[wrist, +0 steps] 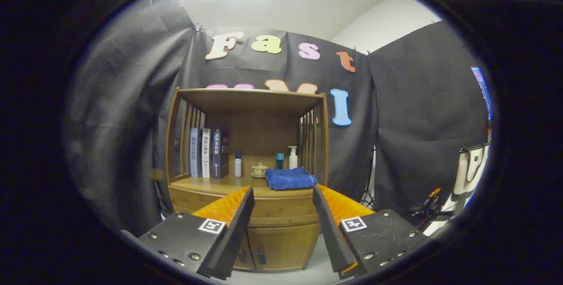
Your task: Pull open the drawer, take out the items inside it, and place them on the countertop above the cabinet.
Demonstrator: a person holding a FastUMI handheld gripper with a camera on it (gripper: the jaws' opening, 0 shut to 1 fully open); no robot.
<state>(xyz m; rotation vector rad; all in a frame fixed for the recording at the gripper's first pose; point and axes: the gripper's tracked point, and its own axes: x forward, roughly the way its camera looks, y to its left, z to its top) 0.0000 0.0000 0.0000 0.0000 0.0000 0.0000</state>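
A wooden cabinet [246, 144] stands some way beyond my fingers, against the booth wall. Its drawer [281, 208] is shut, the front showing between my fingers below the countertop [206, 184]. A folded blue towel [289, 178] lies on the countertop toward the right side. My gripper [283, 197] is open and holds nothing, well short of the cabinet, with the drawer front framed in the gap.
On the countertop stand three books [209, 152] at the left, a small bottle [238, 164], a lidded cup [259, 169], a teal jar [279, 161] and a pump bottle [293, 157]. Two cupboard doors [277, 247] sit below the drawer. Cables and gear [433, 208] lie at the right.
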